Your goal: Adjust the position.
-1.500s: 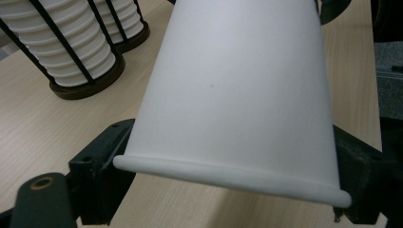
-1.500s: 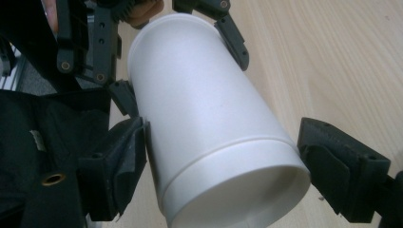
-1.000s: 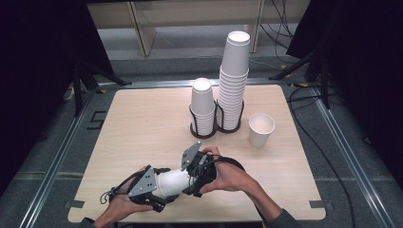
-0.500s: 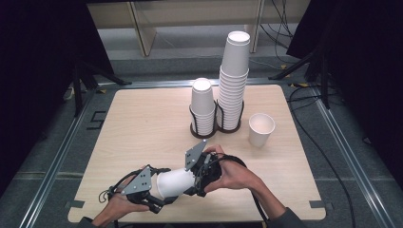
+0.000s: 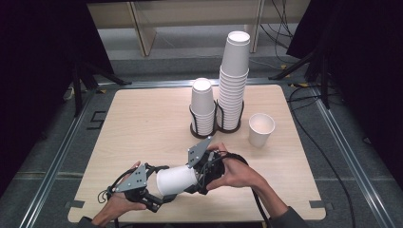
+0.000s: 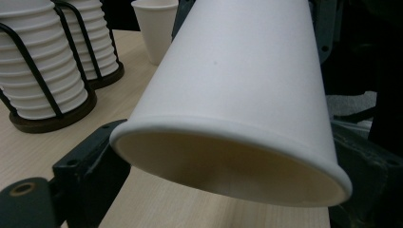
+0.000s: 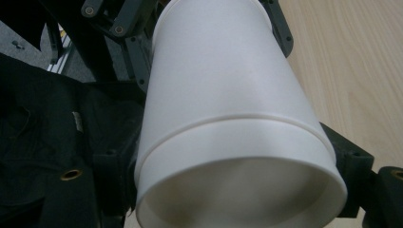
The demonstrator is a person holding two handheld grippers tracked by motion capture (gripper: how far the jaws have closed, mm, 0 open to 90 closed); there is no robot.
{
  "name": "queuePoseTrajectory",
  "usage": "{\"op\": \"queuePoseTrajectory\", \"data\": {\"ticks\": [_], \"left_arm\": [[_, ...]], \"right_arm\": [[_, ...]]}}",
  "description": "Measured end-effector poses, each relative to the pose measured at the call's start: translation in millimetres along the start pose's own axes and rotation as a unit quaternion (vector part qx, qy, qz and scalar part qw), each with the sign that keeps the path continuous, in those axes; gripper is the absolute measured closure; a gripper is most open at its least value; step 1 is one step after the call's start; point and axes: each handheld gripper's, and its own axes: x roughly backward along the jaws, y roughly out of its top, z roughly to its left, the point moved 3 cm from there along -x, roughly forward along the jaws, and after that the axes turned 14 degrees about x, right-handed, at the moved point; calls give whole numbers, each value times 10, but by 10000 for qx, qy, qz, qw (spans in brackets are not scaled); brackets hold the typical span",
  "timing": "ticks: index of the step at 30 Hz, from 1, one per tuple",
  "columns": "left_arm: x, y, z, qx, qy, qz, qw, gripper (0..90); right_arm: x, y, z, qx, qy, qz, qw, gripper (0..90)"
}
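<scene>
A white paper cup (image 5: 176, 180) lies sideways just above the near edge of the table, held from both ends. My left gripper (image 5: 159, 190) is shut on its wide rim, whose opening faces the left gripper view (image 6: 237, 95). My right gripper (image 5: 197, 175) is shut on the opposite end. In the right gripper view a raised ring runs around the cup (image 7: 223, 95); I cannot tell whether it is one cup or two nested. Black jaws flank the cup on both sides in each gripper view.
A short cup stack (image 5: 203, 107) and a tall cup stack (image 5: 233, 80) stand in black wire holders at the table's back middle. A single upright cup (image 5: 261, 129) stands to their right. Bare wooden table (image 5: 142, 123) stretches to the left.
My left gripper has edged slightly left, and the white span between the two grippers looks a little longer. The stacks and the single cup have not moved.
</scene>
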Motion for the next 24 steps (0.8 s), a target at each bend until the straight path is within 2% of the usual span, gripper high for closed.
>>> {"op": "queuePoseTrajectory", "data": {"ticks": [1,2,4,5,6,7,8,9,10,11,13,14,16,19,24], "left_arm": [[-4,11,4,34,-78,-130,9999,84],[18,23,13,3,-82,-119,9999,84],[49,37,25,-3,-12,-151,9999,87],[43,41,30,69,-53,-284,9996,84],[64,46,35,126,1,-264,9996,87],[75,50,44,135,-3,-313,9994,104],[74,56,43,142,-50,-426,9990,140],[97,63,49,84,37,-365,9993,146],[87,71,40,140,-8,-523,9985,131],[100,79,42,115,37,-551,9984,143],[99,90,46,180,26,-707,9973,143],[118,95,50,230,111,-673,9974,143],[112,106,55,347,109,-776,9963,142],[106,115,52,395,162,-826,9957,142],[99,129,21,513,-68,-942,9942,141]], "right_arm": [[8,-1,-13,87,24,-94,9999,246],[29,-6,-21,90,-7,-135,9999,246],[82,-18,-9,-107,-43,-115,9999,246],[110,-19,-35,38,-98,-246,9996,245],[152,-29,-8,-275,-97,-193,9994,245],[182,-42,-63,-40,-235,-289,9993,245],[235,-58,-50,-371,-274,-277,9986,245],[278,-75,-107,-160,-351,-431,9983,245],[321,-89,-117,-314,-329,-577,9973,244],[363,-108,-135,-390,-382,-673,9962,244],[424,-142,-165,-441,-441,-909,9939,243],[439,-152,-169,-475,-426,-984,9931,243],[452,-168,-188,-418,-479,-1159,9912,242],[433,-164,-186,-475,-358,-1299,9897,241],[368,-120,-174,-349,-227,-1418,9890,241]]}}
